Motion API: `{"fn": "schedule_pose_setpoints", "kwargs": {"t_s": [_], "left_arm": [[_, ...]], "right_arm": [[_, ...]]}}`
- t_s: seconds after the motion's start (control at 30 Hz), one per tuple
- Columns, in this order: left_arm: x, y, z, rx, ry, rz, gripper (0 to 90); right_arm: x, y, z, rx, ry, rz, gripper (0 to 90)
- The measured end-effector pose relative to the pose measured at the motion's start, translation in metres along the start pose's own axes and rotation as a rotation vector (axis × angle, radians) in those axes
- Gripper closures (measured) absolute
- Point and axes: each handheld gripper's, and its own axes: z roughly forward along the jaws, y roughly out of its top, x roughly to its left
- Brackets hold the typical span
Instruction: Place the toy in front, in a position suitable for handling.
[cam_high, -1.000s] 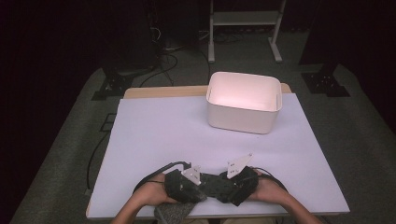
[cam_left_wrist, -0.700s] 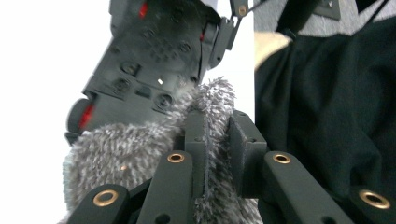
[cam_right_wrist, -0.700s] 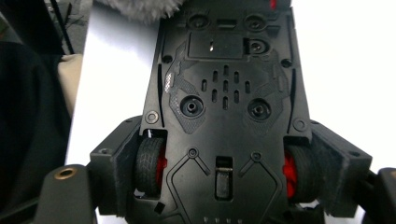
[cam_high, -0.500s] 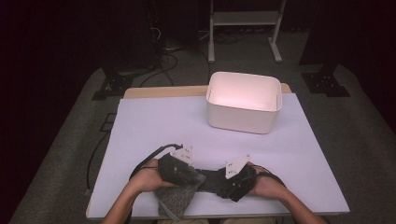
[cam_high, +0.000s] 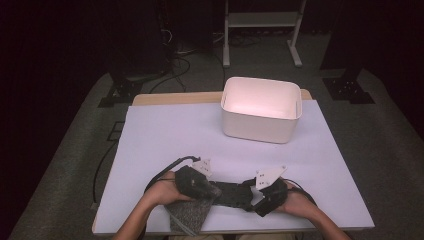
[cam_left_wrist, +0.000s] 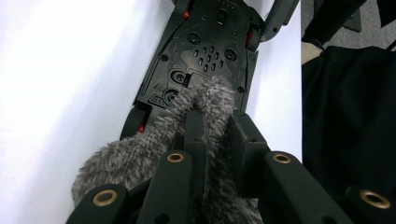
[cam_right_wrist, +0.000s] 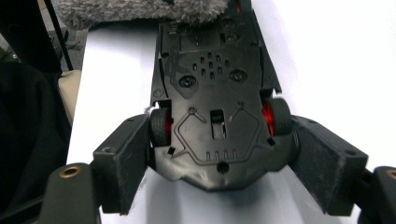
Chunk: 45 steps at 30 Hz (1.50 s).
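One white bin (cam_high: 261, 109) appears from above, gripper views missing it.

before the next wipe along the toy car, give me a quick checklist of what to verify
1. Left claw shut on the grey fluffy cloth: ok.
2. Cloth touching the upturned underside of the toy car: ok.
3. Right claw straddling the car at its wheels: ok; its jaws have just been closing.
4. Right pads pressing firmly on the wheels: cannot tell.
5. Car over the white table, away from the edge: ok.
6. White bin well away from both hands: ok.
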Motion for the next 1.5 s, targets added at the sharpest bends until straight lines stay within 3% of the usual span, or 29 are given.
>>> {"fn": "schedule_pose_setpoints", "kwargs": {"t_s": [0.43, 0.57, 0.7, 0.73, 0.93, 1.13, 1.5], "left_arm": [[-0.003, 0.001, 0.002, -0.01, -0.014, 0.008, 78.0], [-0.006, 0.011, 0.01, 0.001, -0.037, 0.041, 79.2], [-0.011, 0.029, 0.024, 0.016, -0.049, 0.084, 79.2], [-0.014, 0.04, 0.033, 0.023, -0.06, 0.106, 79.2], [-0.018, 0.051, 0.046, 0.031, -0.077, 0.135, 79.1], [-0.013, 0.038, 0.032, 0.023, -0.059, 0.112, 78.8], [0.002, -0.005, -0.007, 0.003, 0.014, 0.013, 78.1]], "right_arm": [[-0.001, -0.004, 0.001, -0.017, 0.007, 0.006, 23.1], [-0.003, -0.005, 0.001, -0.027, 0.014, 0.018, 23.2], [-0.001, -0.004, 0.001, -0.024, 0.004, 0.011, 23.2], [-0.002, -0.005, 0.001, -0.027, 0.004, 0.009, 23.2], [0.0, -0.008, 0.002, -0.015, -0.002, 0.01, 23.2], [0.0, -0.007, 0.003, -0.019, -0.005, 0.003, 23.2], [-0.001, -0.006, 0.002, -0.029, 0.001, 0.005, 23.2]]}}
